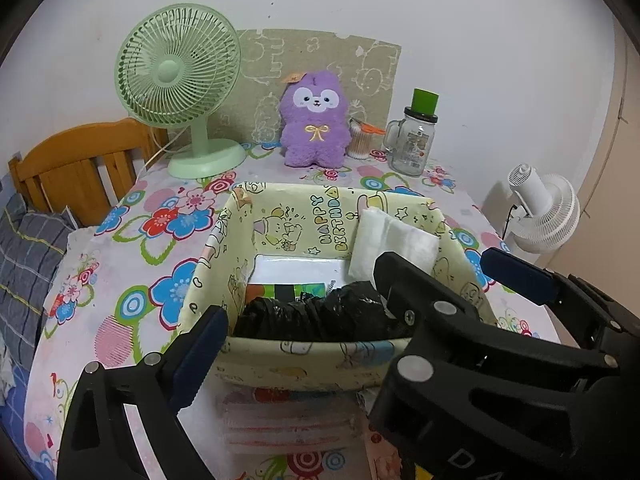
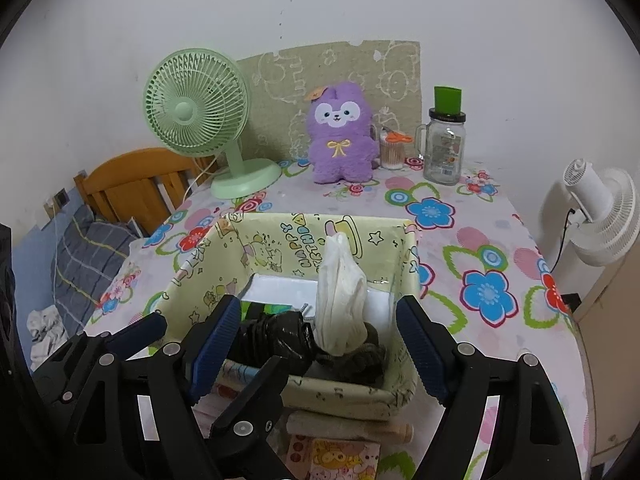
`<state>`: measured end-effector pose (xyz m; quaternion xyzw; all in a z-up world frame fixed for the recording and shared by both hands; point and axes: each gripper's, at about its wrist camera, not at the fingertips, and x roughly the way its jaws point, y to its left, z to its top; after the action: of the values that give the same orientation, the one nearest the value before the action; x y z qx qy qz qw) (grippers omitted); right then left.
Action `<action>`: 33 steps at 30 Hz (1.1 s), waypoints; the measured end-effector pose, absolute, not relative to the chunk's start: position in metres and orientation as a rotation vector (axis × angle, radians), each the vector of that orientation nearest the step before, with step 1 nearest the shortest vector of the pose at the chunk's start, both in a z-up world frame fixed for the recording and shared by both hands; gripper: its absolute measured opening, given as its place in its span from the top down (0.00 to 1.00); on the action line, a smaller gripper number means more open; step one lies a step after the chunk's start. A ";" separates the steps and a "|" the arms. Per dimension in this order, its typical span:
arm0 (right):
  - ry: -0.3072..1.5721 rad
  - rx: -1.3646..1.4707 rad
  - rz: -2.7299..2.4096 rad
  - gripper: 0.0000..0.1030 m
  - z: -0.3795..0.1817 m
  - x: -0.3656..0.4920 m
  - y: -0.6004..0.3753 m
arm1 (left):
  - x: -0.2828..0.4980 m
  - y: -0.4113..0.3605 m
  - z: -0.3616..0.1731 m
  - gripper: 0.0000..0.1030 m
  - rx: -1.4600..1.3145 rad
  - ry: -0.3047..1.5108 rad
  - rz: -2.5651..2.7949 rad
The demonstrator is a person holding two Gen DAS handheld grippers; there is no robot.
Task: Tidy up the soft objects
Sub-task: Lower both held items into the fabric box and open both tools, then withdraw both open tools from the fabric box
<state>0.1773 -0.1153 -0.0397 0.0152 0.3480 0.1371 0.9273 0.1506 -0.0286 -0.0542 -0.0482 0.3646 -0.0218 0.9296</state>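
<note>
Yellow-printed fabric bin [image 2: 256,248] sat near the front of the flowered tablecloth [image 2: 492,240], already loaded: white folded cloth [image 2: 340,300] stood upright toward the right wall, black crumpled plastic bag [image 2: 280,332] lay along the near wall, dark knitted item [image 2: 360,356] tucked at the cloth's foot. Probably stood on end to save floor space in the bin. Left gripper [image 1: 352,300] hung over the near-left of the bin, jaws spread wide, nothing between them. Right gripper [image 2: 320,344] straddled the near-right part of the bin, jaws likewise well apart, pads clear of cloth and bag; empty. Judged a release just finished, both tools free above the contents.

Flat packets and a cartoon-printed card [image 2: 340,456] lay just in front of the bin, not yet sorted. Purple plush [image 2: 340,136] stood far back against the board, upright, apart from the bin; likely next soft candidate. Green fan [image 2: 196,120] far left, glass jar [image 2: 444,148] and swab pot [image 2: 392,152] far right, white fan [image 2: 600,208] off the table at right.
</note>
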 end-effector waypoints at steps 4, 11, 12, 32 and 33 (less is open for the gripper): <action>0.693 0.016 0.259 0.20 -0.036 0.168 -0.117 | 0.142 -0.031 -0.052 0.05 -0.096 0.739 -0.054; 0.686 0.016 0.235 0.19 -0.032 0.153 -0.120 | 0.130 -0.034 -0.049 0.05 -0.084 0.723 -0.059; 0.685 0.018 0.231 0.18 -0.032 0.151 -0.121 | 0.128 -0.035 -0.049 0.05 -0.081 0.724 -0.059; 0.662 0.032 0.181 0.12 -0.028 0.109 -0.131 | 0.091 -0.047 -0.042 0.05 -0.034 0.682 -0.074; 0.662 0.033 0.180 0.12 -0.028 0.107 -0.132 | 0.090 -0.047 -0.043 0.05 -0.033 0.681 -0.075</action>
<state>0.1073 -0.1319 -0.0279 0.0163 0.3246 0.0881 0.9416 0.0899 -0.0470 -0.0426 -0.0161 0.3338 -0.0366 0.9418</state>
